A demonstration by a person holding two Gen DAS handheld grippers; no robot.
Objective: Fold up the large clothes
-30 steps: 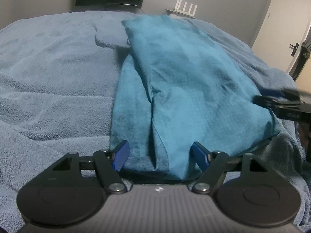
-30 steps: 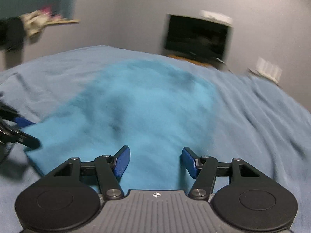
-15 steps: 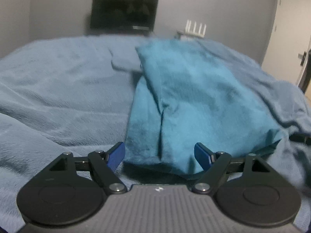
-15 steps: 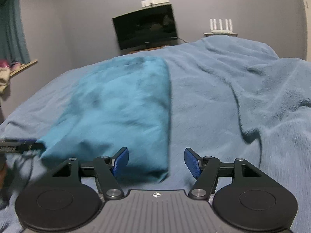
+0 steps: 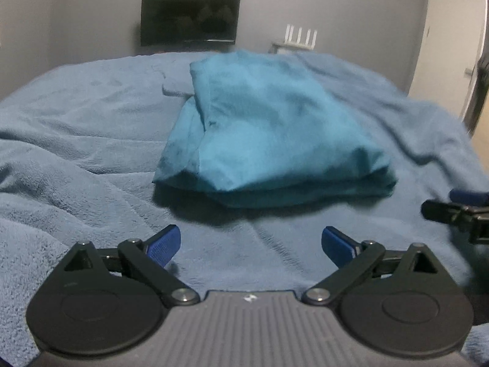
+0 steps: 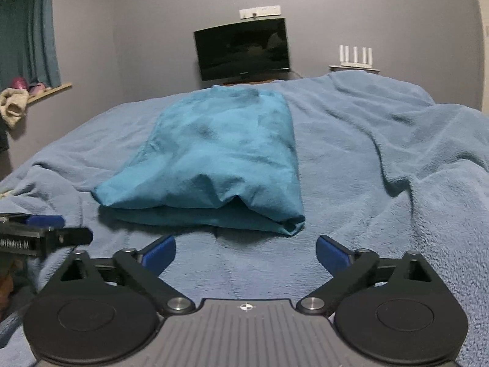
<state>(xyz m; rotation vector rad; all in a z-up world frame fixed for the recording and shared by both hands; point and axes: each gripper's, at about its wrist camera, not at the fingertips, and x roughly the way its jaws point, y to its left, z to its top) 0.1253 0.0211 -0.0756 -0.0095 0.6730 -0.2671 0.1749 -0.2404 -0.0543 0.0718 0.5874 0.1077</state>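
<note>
The teal garment (image 5: 275, 128) lies folded into a compact stack on the blue blanket (image 5: 76, 140) that covers the bed, near the middle of the bed's width. Several layers show at its near edge in both views; the top layer sags over the lower ones, and in the right wrist view a small open pocket shows at the near right corner of the garment (image 6: 214, 159). On its left side, in the left wrist view, a lower layer sticks out beyond the top one. The surface is creased, not smooth.

The left tongs (image 5: 250, 243) are held just short of the garment's near edge, blue pads wide apart, nothing between them, blanket below. The right tongs (image 6: 246, 252) are likewise wide apart and empty, just short of the near edge, clear of the cloth. Each pair shows at the edge of the other's view: the right tongs (image 5: 458, 206) at the right margin, the left tongs (image 6: 45, 232) at the left margin, both beside the garment's near corners and not touching it.

The blanket (image 6: 382, 159) is rumpled, with heavy folds to the right. Beyond the bed, a dark monitor (image 6: 243, 50) stands against the grey wall, a white router (image 6: 356, 56) to its right. A curtain (image 6: 27, 27) hangs at far left over a sill. A door (image 5: 449, 39) is at far right.
</note>
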